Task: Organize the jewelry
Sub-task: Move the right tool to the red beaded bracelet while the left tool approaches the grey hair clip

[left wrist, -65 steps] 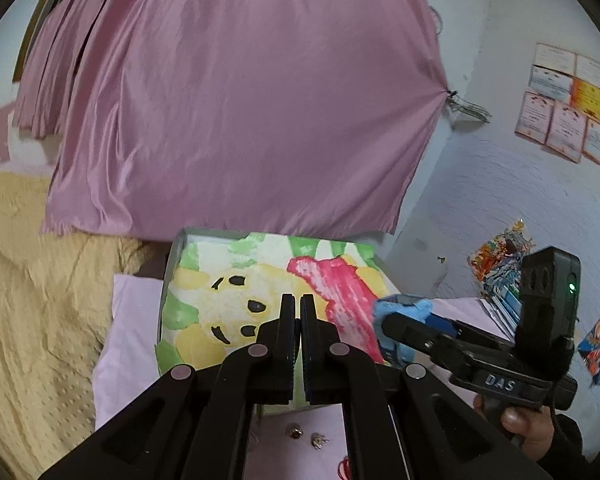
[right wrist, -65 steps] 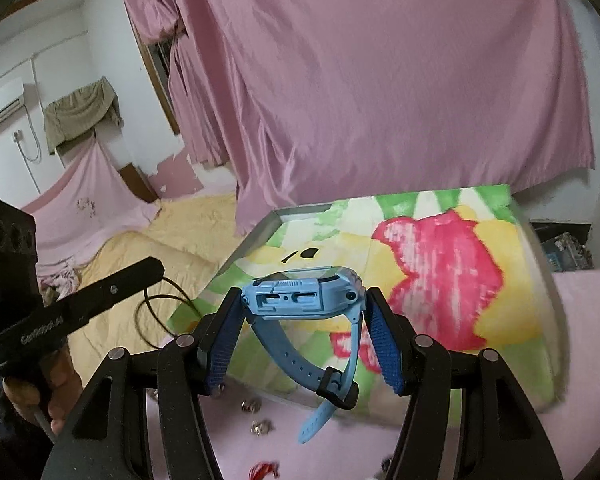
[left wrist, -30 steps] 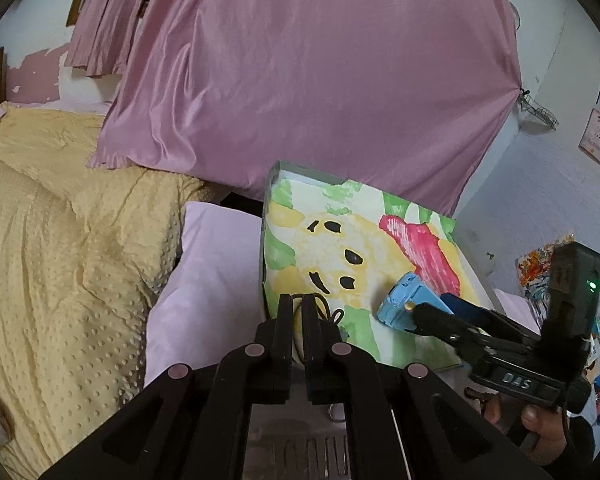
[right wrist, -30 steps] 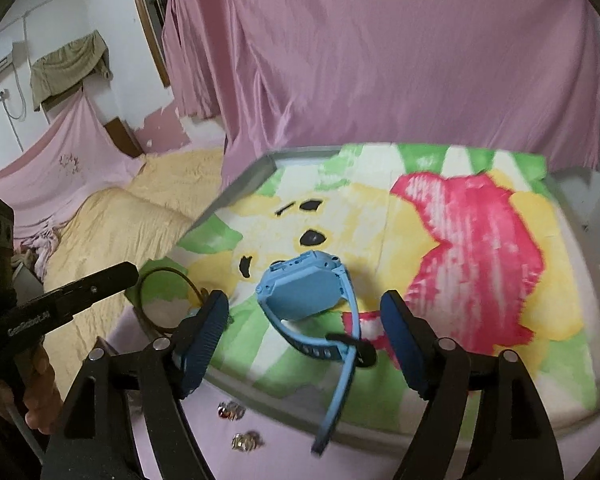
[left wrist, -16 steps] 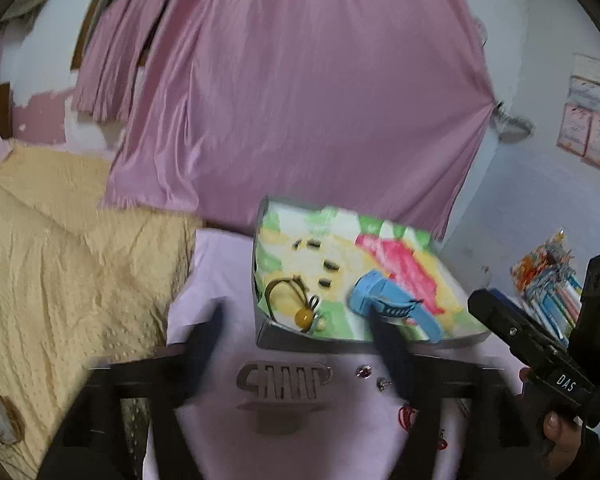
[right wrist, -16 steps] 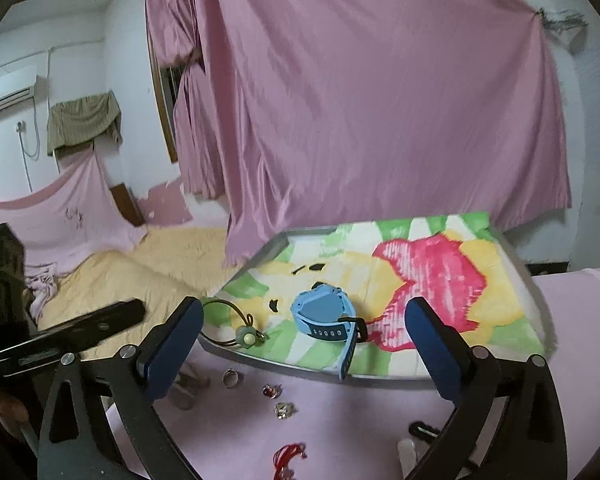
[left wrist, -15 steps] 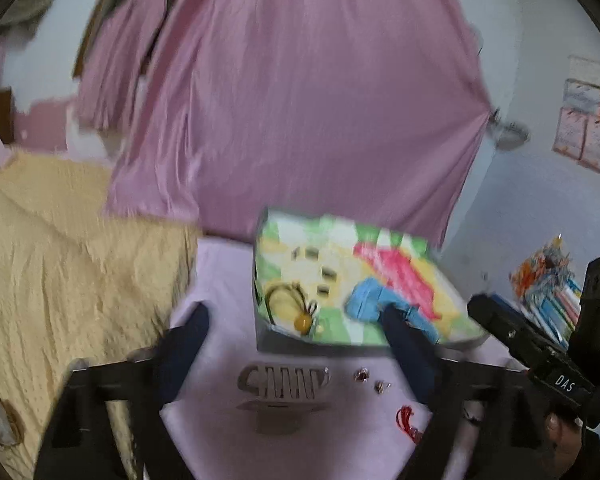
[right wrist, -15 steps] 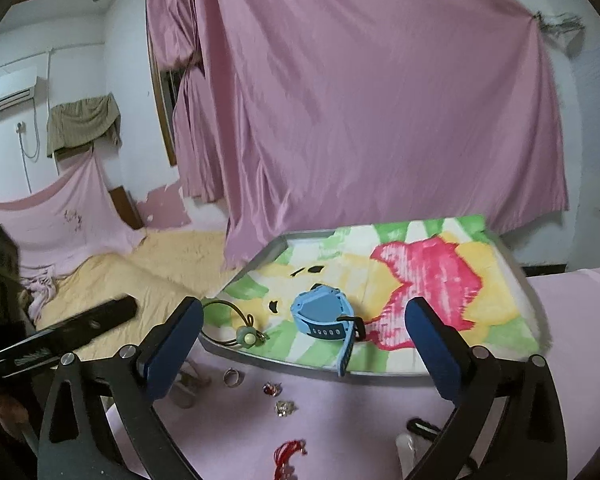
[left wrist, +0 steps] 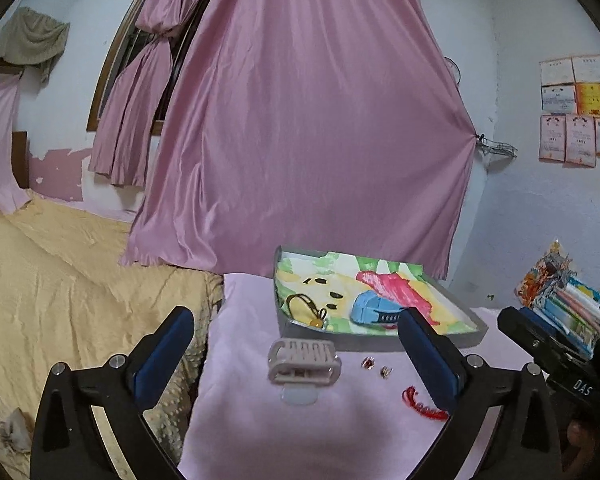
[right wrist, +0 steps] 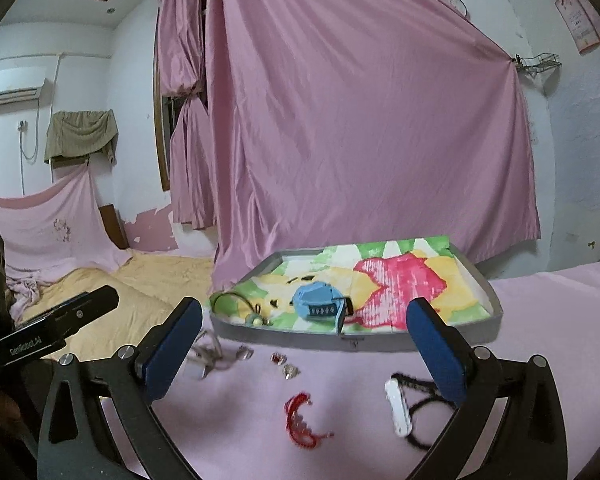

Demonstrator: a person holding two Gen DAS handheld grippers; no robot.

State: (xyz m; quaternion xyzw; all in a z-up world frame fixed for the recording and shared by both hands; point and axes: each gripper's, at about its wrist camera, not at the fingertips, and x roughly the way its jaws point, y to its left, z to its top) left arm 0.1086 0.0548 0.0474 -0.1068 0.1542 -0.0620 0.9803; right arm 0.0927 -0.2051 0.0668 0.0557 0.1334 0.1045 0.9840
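The left gripper (left wrist: 296,344) is held above the pink-covered table (left wrist: 240,420) with its blue-padded fingers (left wrist: 162,350) spread wide and nothing between them; the right gripper (right wrist: 306,350) is likewise held with its fingers (right wrist: 436,350) wide apart and empty; nearest on the cloth, a red beaded bracelet (right wrist: 300,424) is seen lying loose, with a white-barred black cord piece (right wrist: 404,404) to its right, partly hidden behind the right finger; a pale grey plastic claw hair clip (left wrist: 303,362) is set just before the tray, and two small metallic earrings (left wrist: 376,366) are found beside it, close together but apart; farther back, a shallow grey tray lined with a yellow, green and red cartoon cloth (right wrist: 496,312) is placed on the table; inside it, a light blue child's smartwatch with a blue strap (right wrist: 320,306) is laid near the front wall, and a dark cord loop with a yellowish round pendant (left wrist: 306,310) is laid in the left front corner, well apart from the watch; behind the tray a large pink curtain (left wrist: 308,120) is hung, and a yellow-quilted bed (left wrist: 60,280) is seen to the left.
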